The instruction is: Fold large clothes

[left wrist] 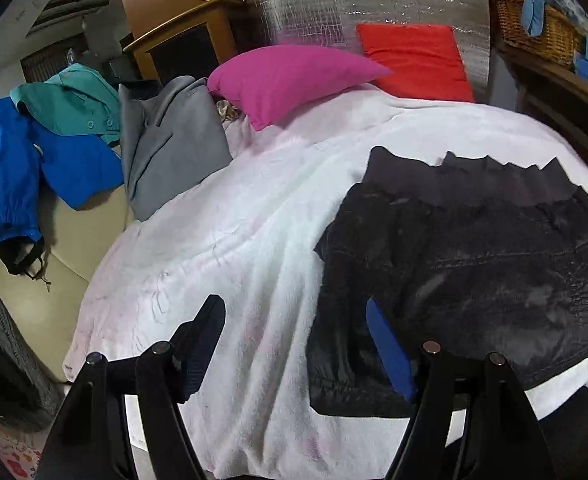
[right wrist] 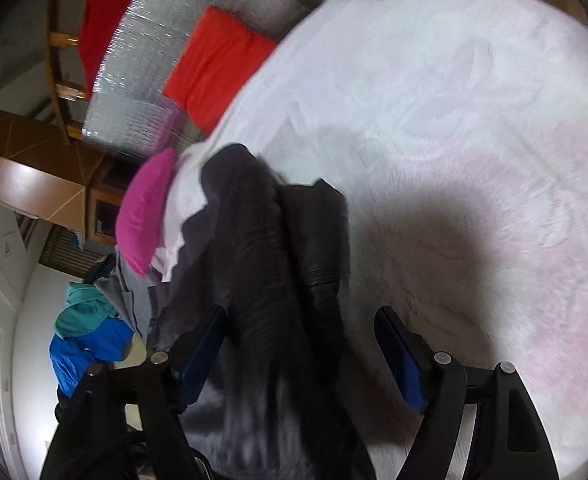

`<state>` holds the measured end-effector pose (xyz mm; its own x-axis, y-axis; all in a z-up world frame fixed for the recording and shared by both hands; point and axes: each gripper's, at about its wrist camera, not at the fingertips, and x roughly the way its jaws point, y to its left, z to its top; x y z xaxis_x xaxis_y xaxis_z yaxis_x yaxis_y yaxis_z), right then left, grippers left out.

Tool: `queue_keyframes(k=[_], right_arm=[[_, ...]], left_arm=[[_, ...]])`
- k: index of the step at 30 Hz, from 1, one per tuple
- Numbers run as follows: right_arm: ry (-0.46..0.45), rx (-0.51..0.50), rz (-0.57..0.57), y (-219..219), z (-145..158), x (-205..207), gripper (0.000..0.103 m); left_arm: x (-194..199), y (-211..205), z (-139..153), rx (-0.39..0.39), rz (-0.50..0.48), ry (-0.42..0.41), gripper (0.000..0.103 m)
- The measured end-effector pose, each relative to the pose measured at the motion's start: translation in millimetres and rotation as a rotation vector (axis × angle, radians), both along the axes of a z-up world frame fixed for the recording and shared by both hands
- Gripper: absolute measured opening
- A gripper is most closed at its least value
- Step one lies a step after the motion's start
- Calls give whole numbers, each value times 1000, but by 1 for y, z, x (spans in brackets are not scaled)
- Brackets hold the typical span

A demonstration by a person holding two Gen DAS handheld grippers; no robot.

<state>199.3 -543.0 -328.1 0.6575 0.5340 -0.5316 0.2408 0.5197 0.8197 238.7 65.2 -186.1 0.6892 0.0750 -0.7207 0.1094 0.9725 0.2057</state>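
A black padded jacket lies partly folded on the white fleece blanket at the right side of the bed. My left gripper is open and empty above the blanket, its right finger over the jacket's left edge. In the right wrist view the jacket is bunched and rises between the fingers of my right gripper. The jaws stand wide apart, and the fabric touches the left finger only. The view is blurred.
A magenta pillow and a red pillow lie at the bed's head against a silver foil panel. A grey garment, a teal one and a blue jacket lie at the left. A wicker basket stands at the right.
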Motion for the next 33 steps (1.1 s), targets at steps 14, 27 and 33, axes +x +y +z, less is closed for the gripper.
queue_keyframes(k=[14, 27, 33], right_arm=[[13, -49, 108, 33, 5, 48, 89], [-103, -221, 90, 63, 45, 55, 65], [-5, -216, 64, 59, 12, 57, 66]], left_arm=[[11, 0, -6, 28, 11, -6, 74], [14, 0, -7, 35, 31, -13, 74], [15, 0, -8, 45, 36, -6, 74]])
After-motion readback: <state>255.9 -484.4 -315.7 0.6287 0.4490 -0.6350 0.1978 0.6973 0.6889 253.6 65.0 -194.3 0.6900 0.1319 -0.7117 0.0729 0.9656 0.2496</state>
